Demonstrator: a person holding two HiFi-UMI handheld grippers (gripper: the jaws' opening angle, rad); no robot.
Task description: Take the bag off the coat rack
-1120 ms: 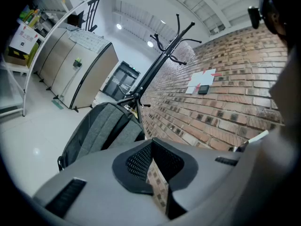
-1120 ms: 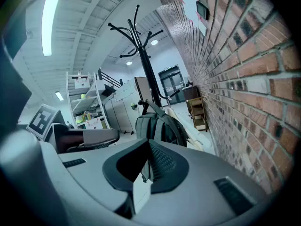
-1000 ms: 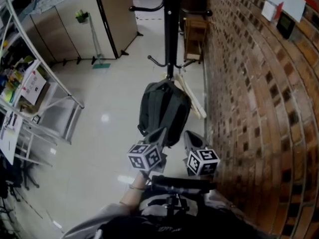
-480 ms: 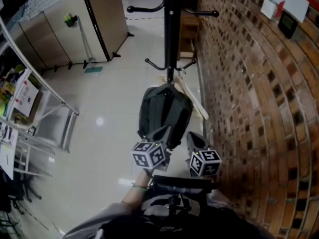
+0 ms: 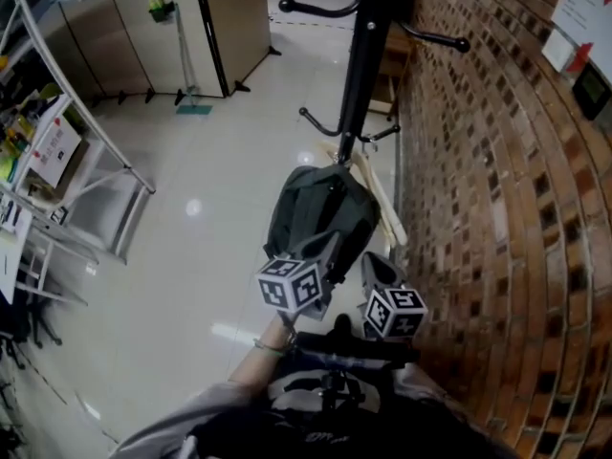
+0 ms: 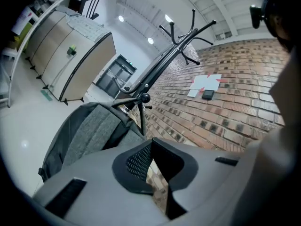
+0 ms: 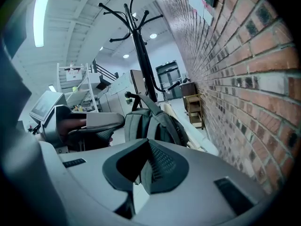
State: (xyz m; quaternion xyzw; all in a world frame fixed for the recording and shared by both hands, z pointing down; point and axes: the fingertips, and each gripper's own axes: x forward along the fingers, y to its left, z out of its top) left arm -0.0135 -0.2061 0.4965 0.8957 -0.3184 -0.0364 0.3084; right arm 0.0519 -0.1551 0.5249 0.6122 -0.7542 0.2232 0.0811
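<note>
A dark grey backpack (image 5: 320, 213) hangs by its top loop from a low hook of the black coat rack (image 5: 361, 84). My left gripper (image 5: 323, 252) is just below the bag's lower edge, pointing up at it, jaws shut with nothing between them. My right gripper (image 5: 374, 268) is beside it on the right, a little lower, also shut and holding nothing. In the left gripper view the bag (image 6: 80, 135) fills the space left of my left gripper (image 6: 149, 147), under the rack's pole (image 6: 162, 65). The right gripper view shows the bag (image 7: 150, 124) and rack (image 7: 140, 51) ahead of my right gripper (image 7: 148, 160).
A brick wall (image 5: 497, 189) runs close along the right. Pale wooden boards (image 5: 378, 194) lean at the wall's foot behind the bag, and a wooden stool (image 5: 394, 65) stands beyond. A metal shelf frame (image 5: 86, 170) and beige partitions (image 5: 124, 27) stand at the left.
Both grippers have edged up and a little right toward the bag's lower edge. The head view has swung, so the rack's hooks sit further right. Both jaws stay shut.
</note>
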